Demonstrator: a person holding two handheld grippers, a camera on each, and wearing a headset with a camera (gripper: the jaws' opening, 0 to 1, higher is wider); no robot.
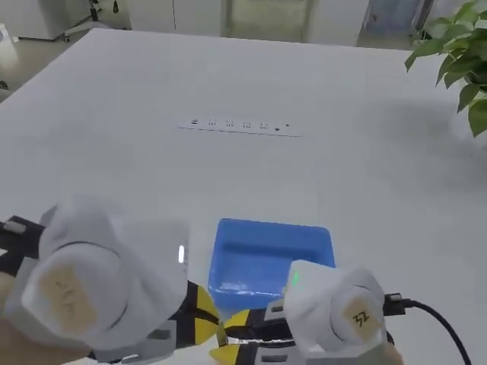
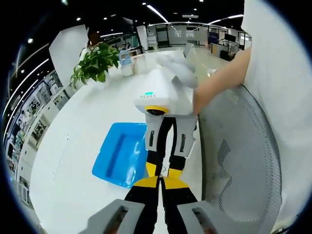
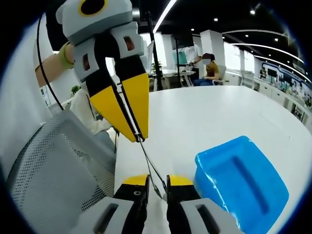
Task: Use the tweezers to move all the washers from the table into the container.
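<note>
Low over the table's near edge my two grippers meet tip to tip. The left gripper (image 1: 209, 312) (image 2: 161, 184) (image 3: 138, 137) is shut on one end of thin metal tweezers (image 3: 148, 165) (image 1: 255, 341). From there the tweezers run into the jaws of the right gripper (image 1: 234, 338) (image 2: 162, 171) (image 3: 157, 185), which close on their two legs. A blue rectangular container (image 1: 270, 251) (image 2: 119, 153) (image 3: 239, 185) sits on the white table (image 1: 228, 175) just beyond both grippers. What lies inside it I cannot make out.
A white power strip (image 1: 240, 126) lies farther back on the table. A green plant (image 1: 460, 53) (image 2: 95, 61) stands at the far right corner. A grey mesh chair (image 2: 243, 161) (image 3: 53, 161) is close behind the grippers. A person (image 3: 212, 68) sits at a distant desk.
</note>
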